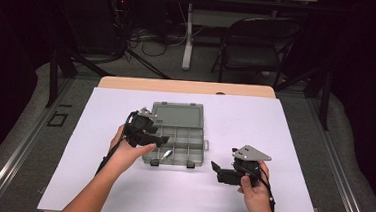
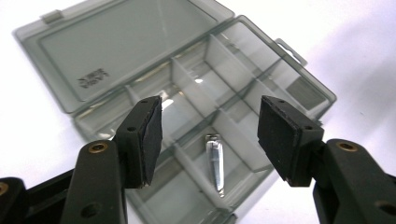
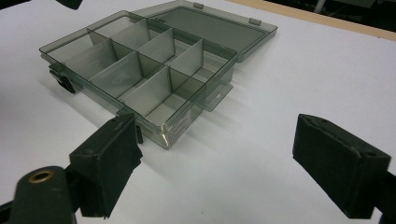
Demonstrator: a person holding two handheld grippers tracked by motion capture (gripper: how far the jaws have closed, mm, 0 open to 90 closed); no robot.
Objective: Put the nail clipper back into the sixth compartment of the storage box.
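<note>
A: Where's the box (image 1: 178, 133)?
B: Mid-bench (image 1: 285, 118), on the white sheet. Its lid (image 1: 177, 115) is laid flat open on the far side, and the divided tray sits nearer the person. The tray's long axis runs left to right.

A: Anything in it?
B: A small shiny metal piece (image 2: 215, 161) in one compartment of the near row, toward the left end. It is long and thin. In the high view it lies aslant, one end toward the tray's front edge.

A: Left gripper (image 2: 210, 135)?
B: Jaws wide apart, holding nothing, poised over the tray's left part. The metal piece shows between its pads (image 2: 152, 140).

A: Right gripper (image 3: 215, 161)?
B: Also spread wide and empty, low over the sheet, right of the box and apart from it.
</note>
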